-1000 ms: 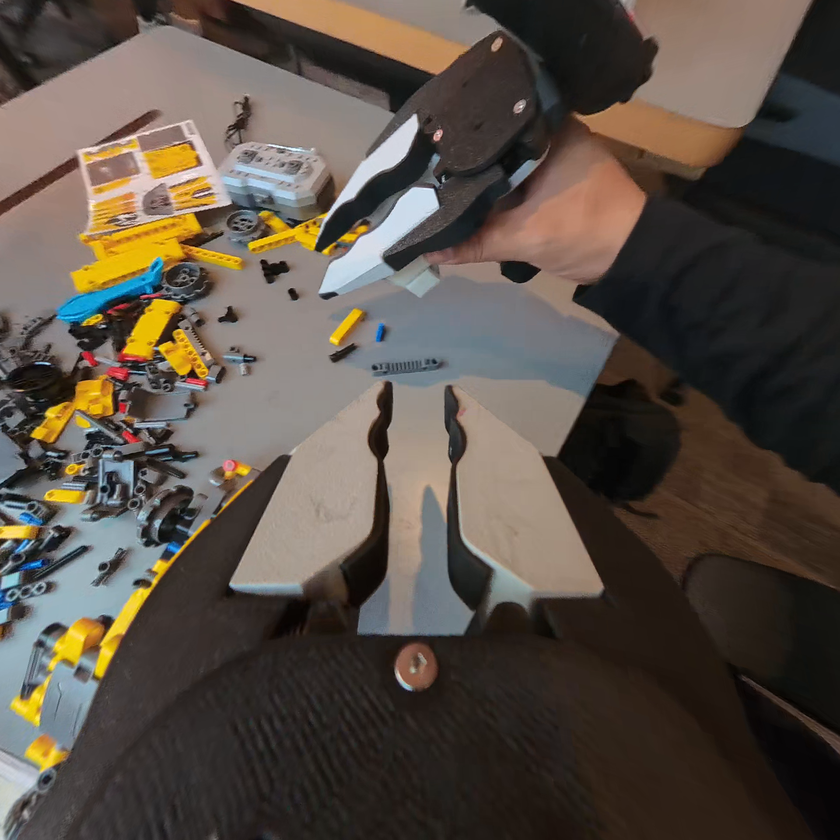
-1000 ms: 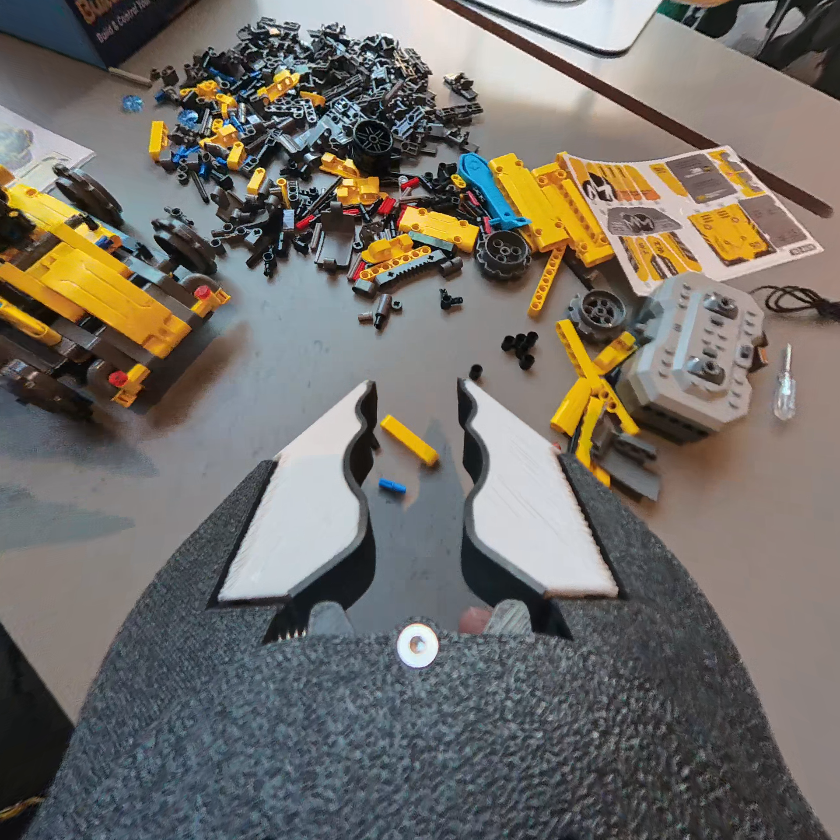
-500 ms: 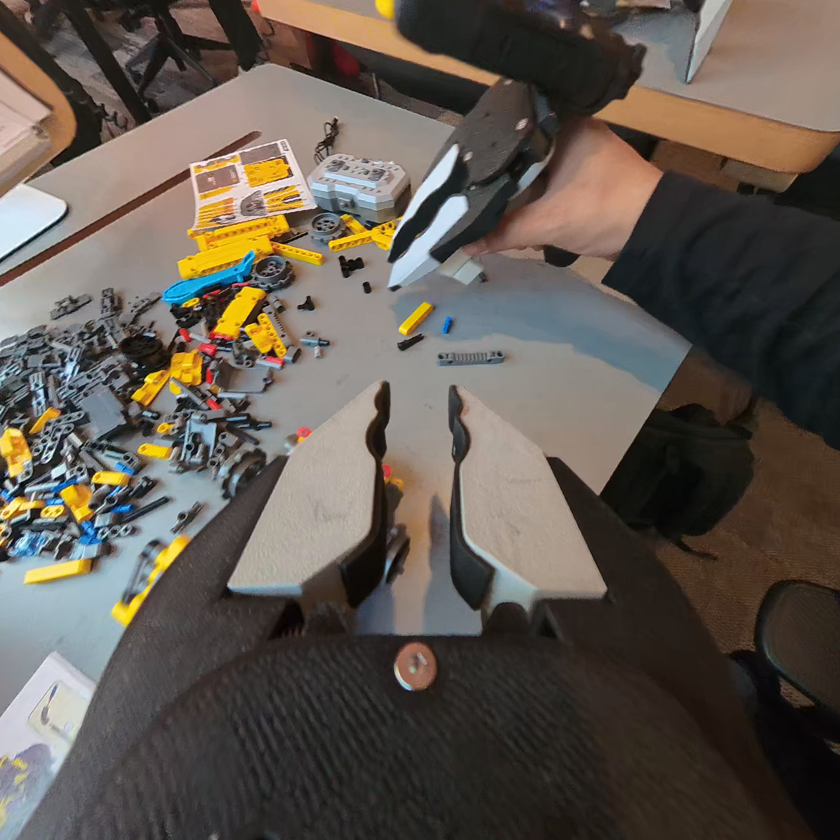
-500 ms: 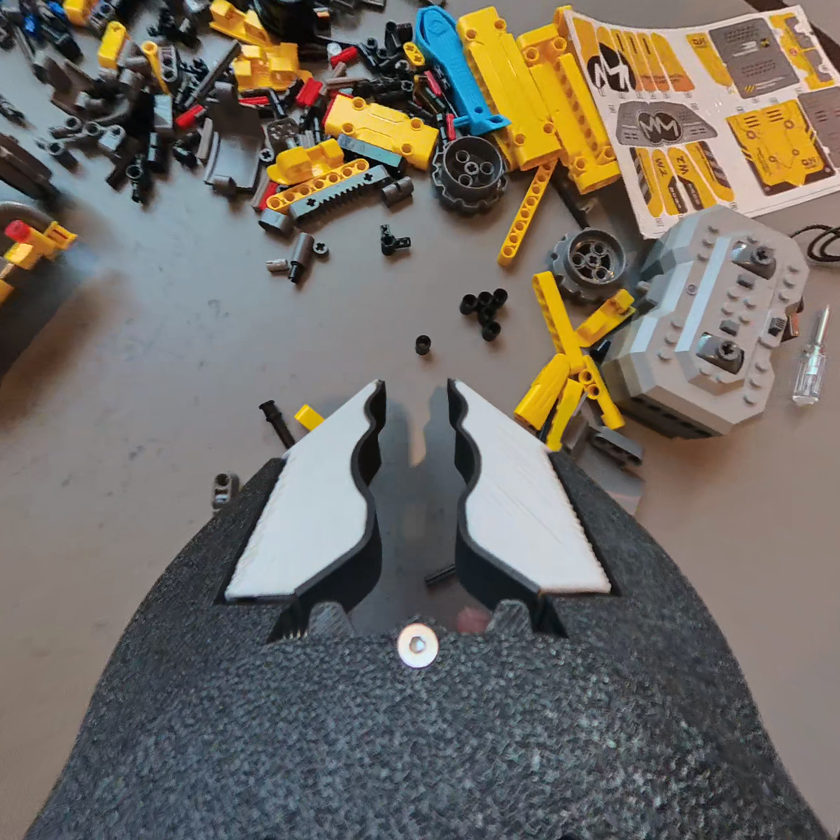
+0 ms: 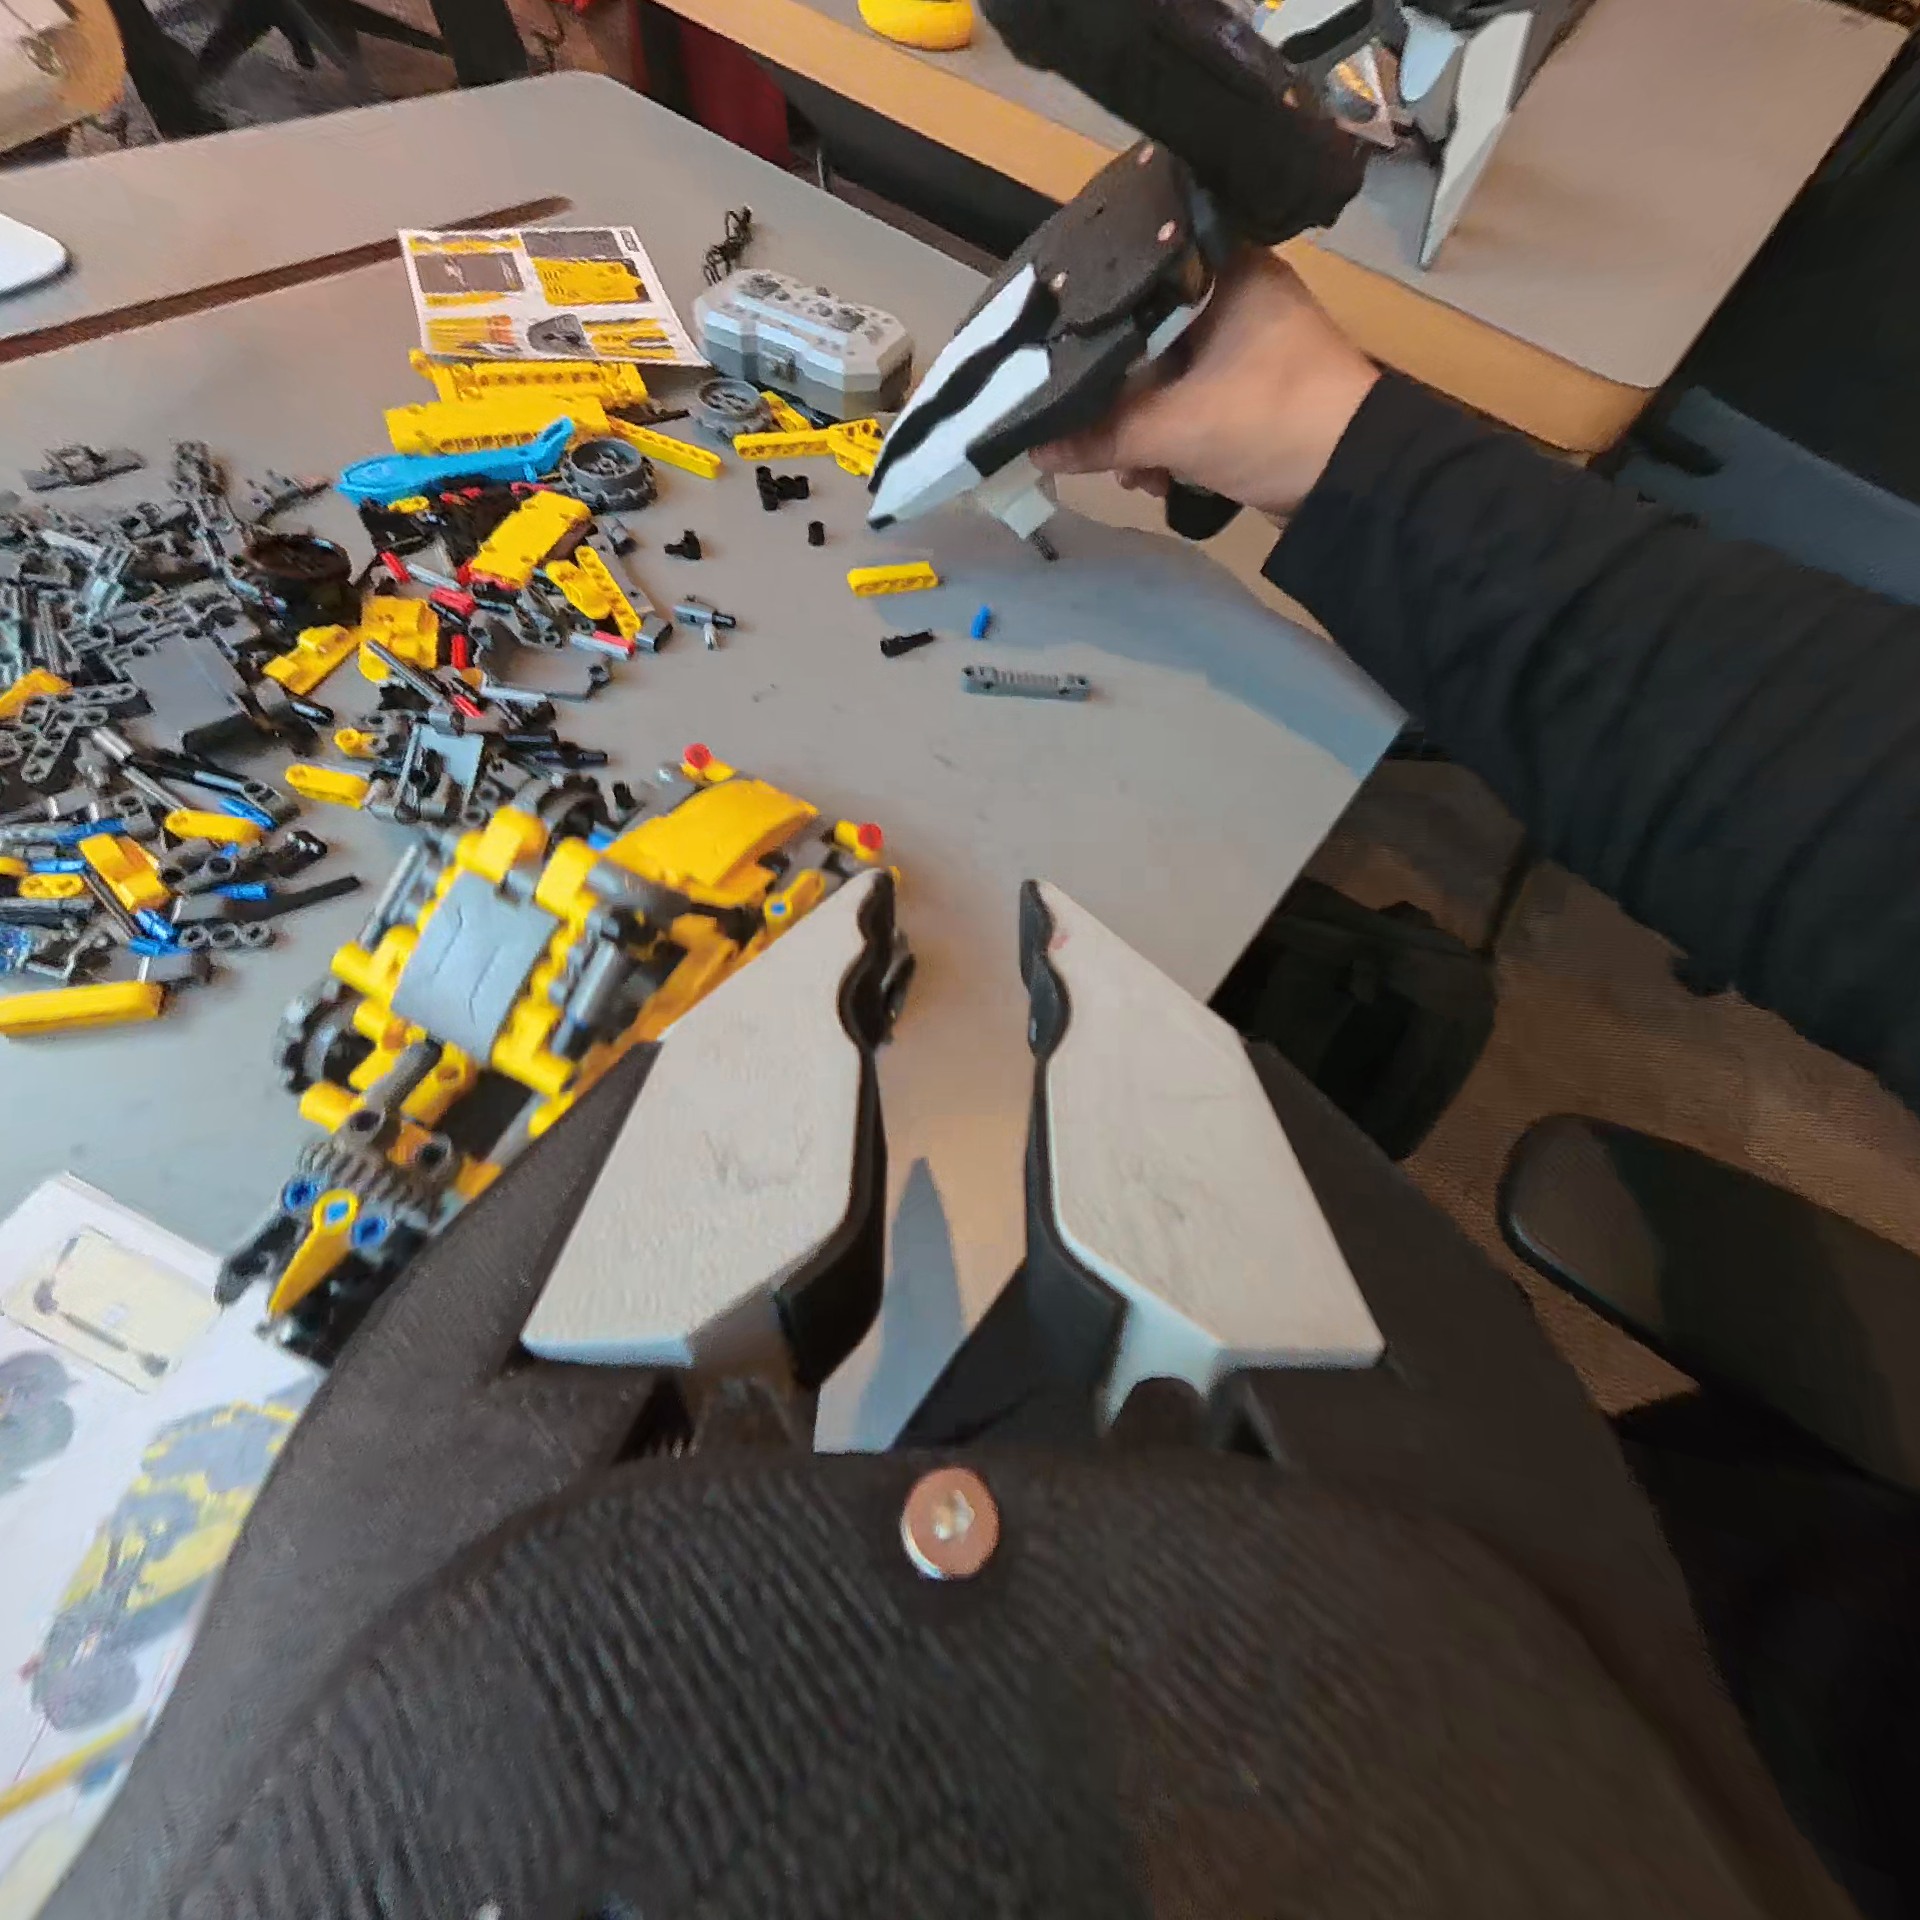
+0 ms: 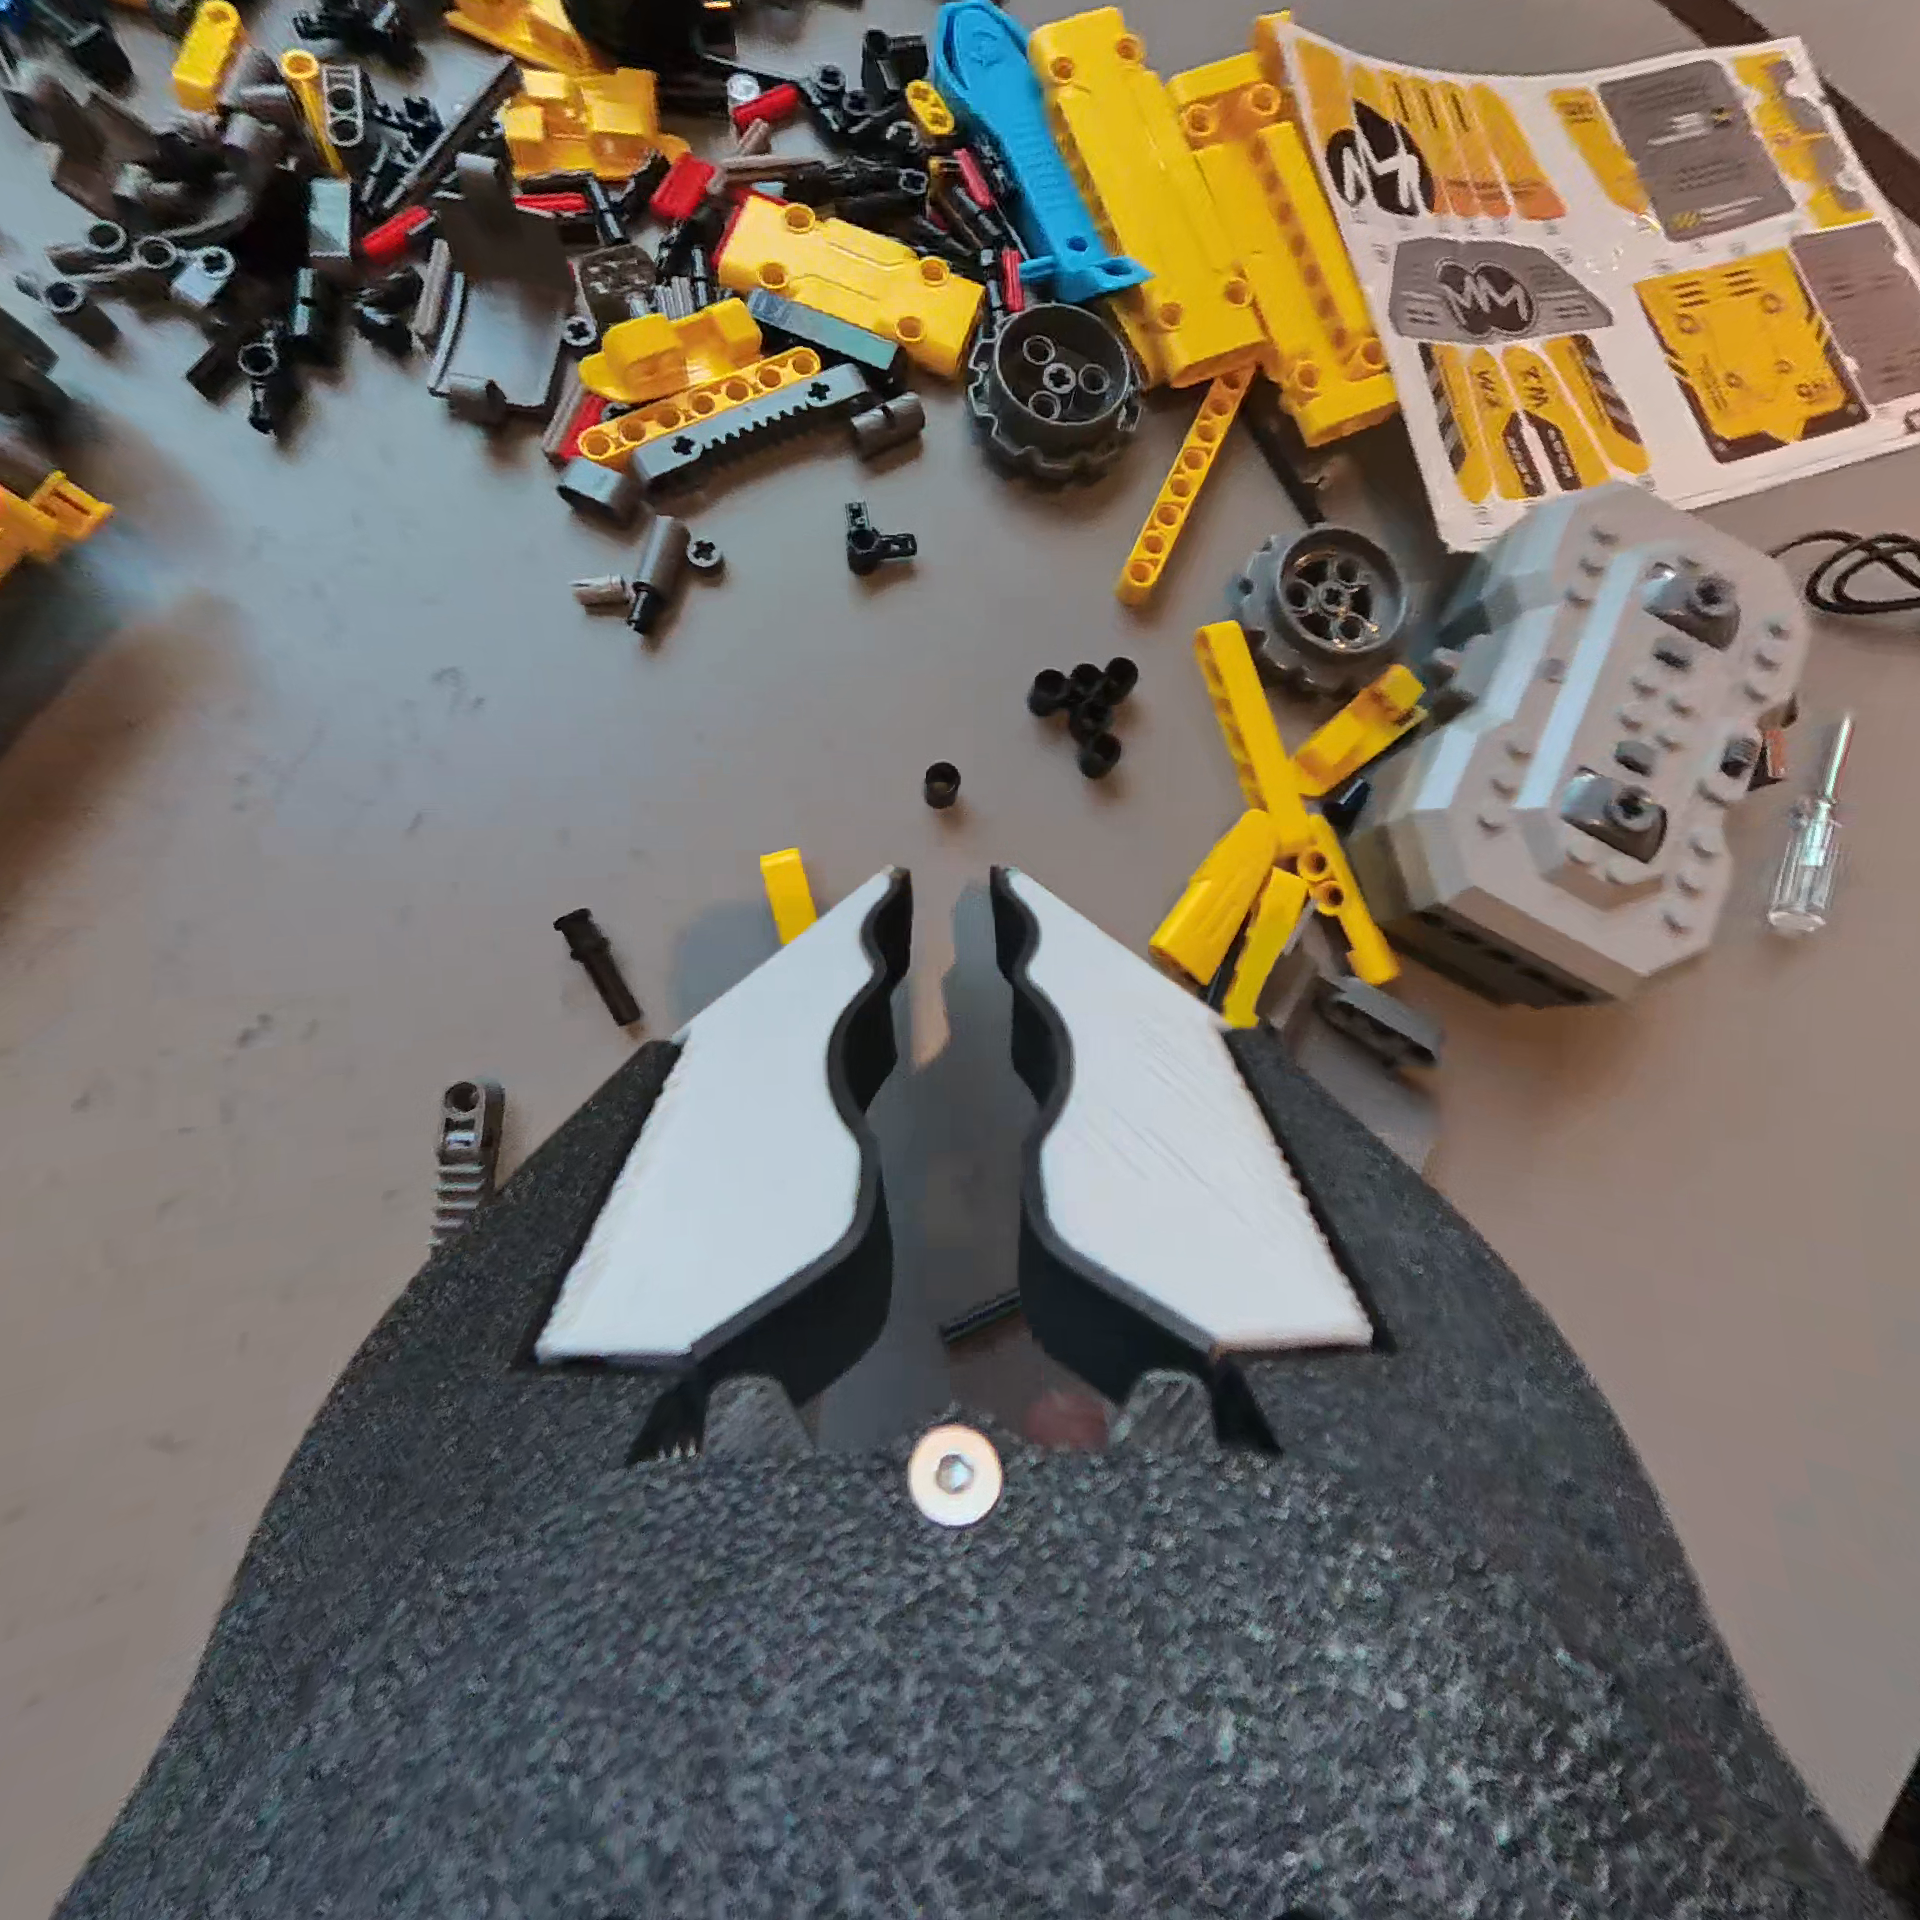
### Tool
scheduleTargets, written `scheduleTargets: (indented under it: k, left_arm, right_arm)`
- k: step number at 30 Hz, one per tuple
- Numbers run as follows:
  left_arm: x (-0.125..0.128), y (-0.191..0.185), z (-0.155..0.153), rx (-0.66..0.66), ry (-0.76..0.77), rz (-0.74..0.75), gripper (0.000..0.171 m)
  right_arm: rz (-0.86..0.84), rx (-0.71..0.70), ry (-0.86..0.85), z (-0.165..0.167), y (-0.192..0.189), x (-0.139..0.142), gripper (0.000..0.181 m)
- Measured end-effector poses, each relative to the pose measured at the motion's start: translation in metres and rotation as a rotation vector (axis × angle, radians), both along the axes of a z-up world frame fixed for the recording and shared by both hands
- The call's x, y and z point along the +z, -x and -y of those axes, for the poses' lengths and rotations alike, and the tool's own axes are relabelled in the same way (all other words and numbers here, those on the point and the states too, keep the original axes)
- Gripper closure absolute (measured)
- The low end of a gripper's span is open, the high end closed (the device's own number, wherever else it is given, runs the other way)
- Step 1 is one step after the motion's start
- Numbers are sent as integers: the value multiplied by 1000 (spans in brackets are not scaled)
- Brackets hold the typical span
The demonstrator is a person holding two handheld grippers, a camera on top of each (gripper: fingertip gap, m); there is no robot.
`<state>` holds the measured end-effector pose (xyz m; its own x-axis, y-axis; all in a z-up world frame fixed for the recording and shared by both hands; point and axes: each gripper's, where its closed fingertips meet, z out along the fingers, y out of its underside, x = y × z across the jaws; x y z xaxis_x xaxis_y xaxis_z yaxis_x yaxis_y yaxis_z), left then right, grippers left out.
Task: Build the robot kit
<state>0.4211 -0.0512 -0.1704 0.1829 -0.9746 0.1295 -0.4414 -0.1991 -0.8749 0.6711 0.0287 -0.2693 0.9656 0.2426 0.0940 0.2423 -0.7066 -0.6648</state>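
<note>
My left gripper is open and empty above the grey table's near corner. Its left finger is beside a partly built yellow vehicle. My right gripper, which also shows in the left wrist view held by a hand, hangs low over the table. Its jaws stand a narrow gap apart with nothing seen between them. A small yellow beam lies partly hidden behind its left finger. A black pin, a grey toothed piece and a black bush lie close by.
A pile of loose yellow, black and grey parts fills the far left. A grey battery box, a sticker sheet and a small screwdriver lie to the right. A booklet lies at the near left. A chair stands beyond the table edge. Some 30 cm of space lies between my two pairs of fingers. From my right tips it is roughly 6 cm to the black pin; from my left, 25 cm. My left wrist view looks at it from another angle. About 9 cm separates my right fingertips from the grey toothed piece.
The right gripper has moved forward and down over the small pieces, and its jaws have narrowed. The left gripper has pulled back, bringing the yellow vehicle into its view.
</note>
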Motion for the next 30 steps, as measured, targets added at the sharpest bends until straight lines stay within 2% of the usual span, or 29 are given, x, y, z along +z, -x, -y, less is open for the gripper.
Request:
scheduleTargets:
  k: [7,12,14,19,22,27,30]
  left_arm:
    - [-14,48,-9,25,-7,17,149]
    - [-29,55,-22,82,52,7,150]
    - [-33,60,-20,94,70,22,152]
    - [-54,86,-19,135,65,38,157]
    - [-69,95,-21,145,86,15,157]
    - [-73,100,-16,134,96,21,156]
    - [-77,107,-18,147,58,8,157]
  right_arm:
    - [-224,99,-77,23,53,20,164]
    - [-258,144,-9,21,79,1,162]
    - [-277,166,-21,25,88,6,161]
    - [-238,103,-68,41,66,20,166]
    - [-242,95,-32,41,64,14,162]
    - [-196,114,58,29,67,-8,162]
    - [-248,144,105,28,76,-16,174]
